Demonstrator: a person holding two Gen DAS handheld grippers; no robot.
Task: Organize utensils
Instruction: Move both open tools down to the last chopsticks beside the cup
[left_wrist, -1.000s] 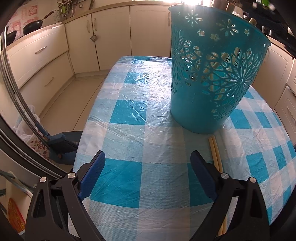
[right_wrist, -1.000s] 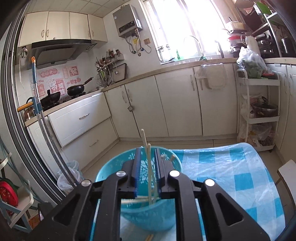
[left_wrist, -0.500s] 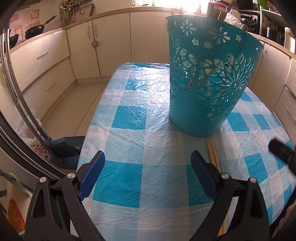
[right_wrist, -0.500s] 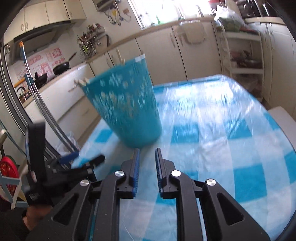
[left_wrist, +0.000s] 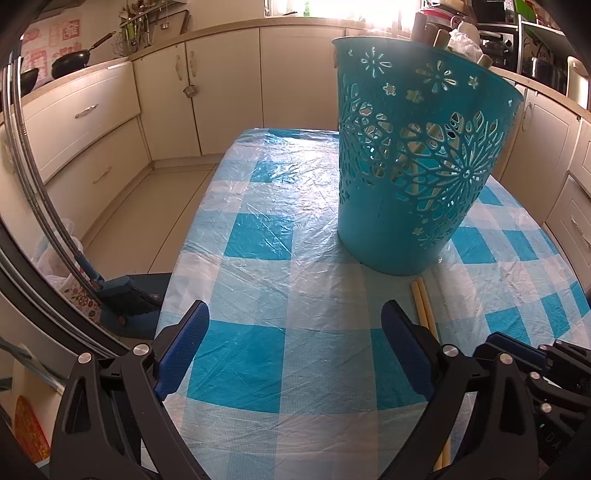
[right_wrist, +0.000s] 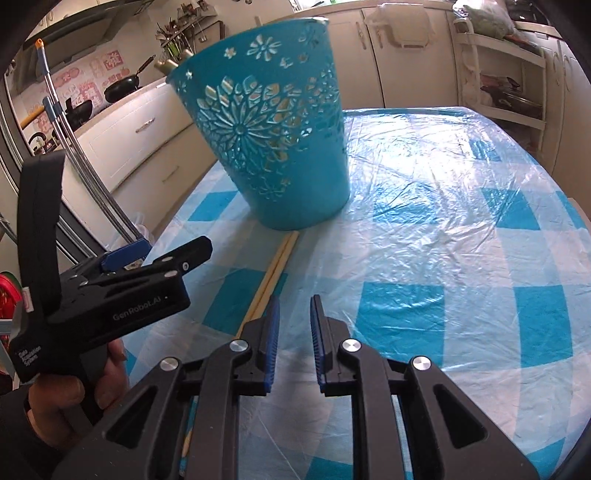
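Counter (left_wrist: 295, 369) under a blue-and-white checked plastic cloth, filling most of both views. Tall teal plastic basket with flower-shaped cut-outs (left_wrist: 413, 166) upright in the upper right of the left view, pale sticks visible through its holes. Pair of pale wooden chopsticks (right_wrist: 275, 266) flat on the cloth, far ends touching the basket base. Left gripper (left_wrist: 295, 350) wide open, nothing between the jaws. Right gripper (right_wrist: 293, 332) with only a narrow gap, holding nothing, just right of the chopsticks.
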